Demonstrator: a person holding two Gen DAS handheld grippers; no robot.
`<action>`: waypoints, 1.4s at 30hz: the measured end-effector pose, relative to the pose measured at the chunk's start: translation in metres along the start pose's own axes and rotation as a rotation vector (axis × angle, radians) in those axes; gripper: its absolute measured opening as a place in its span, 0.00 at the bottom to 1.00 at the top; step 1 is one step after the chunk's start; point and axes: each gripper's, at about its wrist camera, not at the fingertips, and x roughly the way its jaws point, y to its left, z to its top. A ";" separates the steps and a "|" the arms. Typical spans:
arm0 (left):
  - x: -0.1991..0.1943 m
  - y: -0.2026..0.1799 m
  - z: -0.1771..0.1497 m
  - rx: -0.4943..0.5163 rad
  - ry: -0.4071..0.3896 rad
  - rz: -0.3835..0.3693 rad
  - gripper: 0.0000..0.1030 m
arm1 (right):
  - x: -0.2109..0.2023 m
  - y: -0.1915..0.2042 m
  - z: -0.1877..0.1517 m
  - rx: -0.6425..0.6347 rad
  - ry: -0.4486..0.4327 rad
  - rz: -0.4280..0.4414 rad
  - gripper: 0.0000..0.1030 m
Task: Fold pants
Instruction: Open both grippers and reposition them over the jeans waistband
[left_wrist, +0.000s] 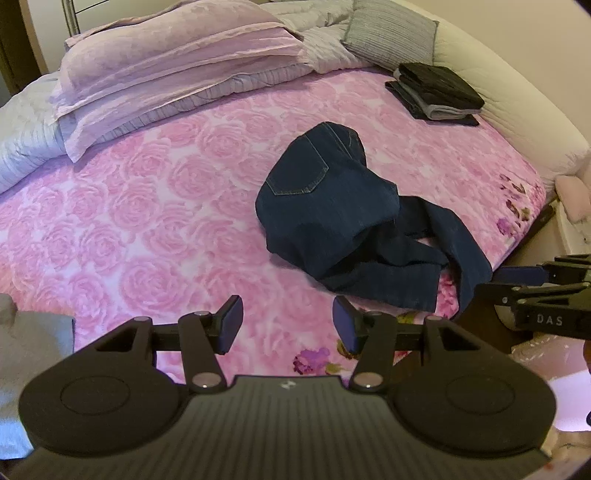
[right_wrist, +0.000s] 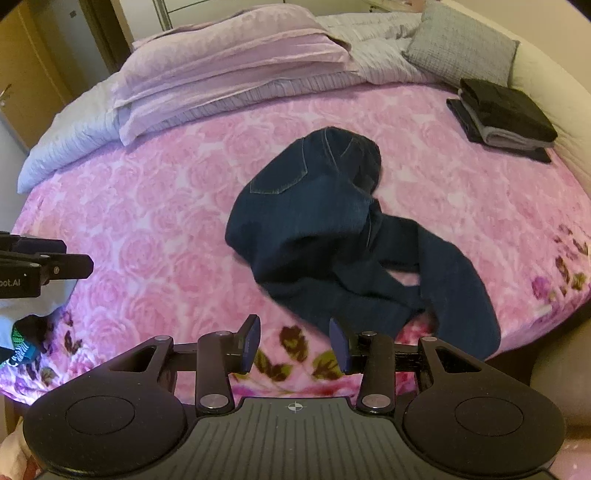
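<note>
Dark blue jeans (left_wrist: 332, 218) lie crumpled on the pink rose-print bedspread (left_wrist: 147, 206), back pocket facing up, legs twisted toward the bed's near right edge. In the right wrist view the jeans (right_wrist: 325, 229) sit at centre, one leg trailing to the lower right. My left gripper (left_wrist: 288, 325) hovers open over the near edge of the bed, just short of the leg hems, with nothing between its fingers. My right gripper (right_wrist: 295, 345) is open too, held close to the nearest leg fabric. Each gripper shows at the edge of the other's view.
A stack of folded dark and grey clothes (left_wrist: 436, 90) rests at the far right of the bed. Lilac pillows (left_wrist: 177, 62) and a grey cushion (left_wrist: 391, 33) line the far side. A padded cream bed rim (left_wrist: 517, 99) curves along the right.
</note>
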 end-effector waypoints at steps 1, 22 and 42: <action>0.000 0.001 -0.001 0.003 0.000 -0.003 0.48 | 0.000 0.002 0.000 0.003 -0.002 -0.005 0.37; 0.016 0.037 0.002 -0.066 0.025 -0.021 0.52 | 0.020 0.023 0.020 -0.049 0.034 -0.053 0.37; 0.111 0.173 -0.037 -0.532 0.173 0.207 0.60 | 0.154 0.049 0.065 -0.467 0.057 -0.057 0.37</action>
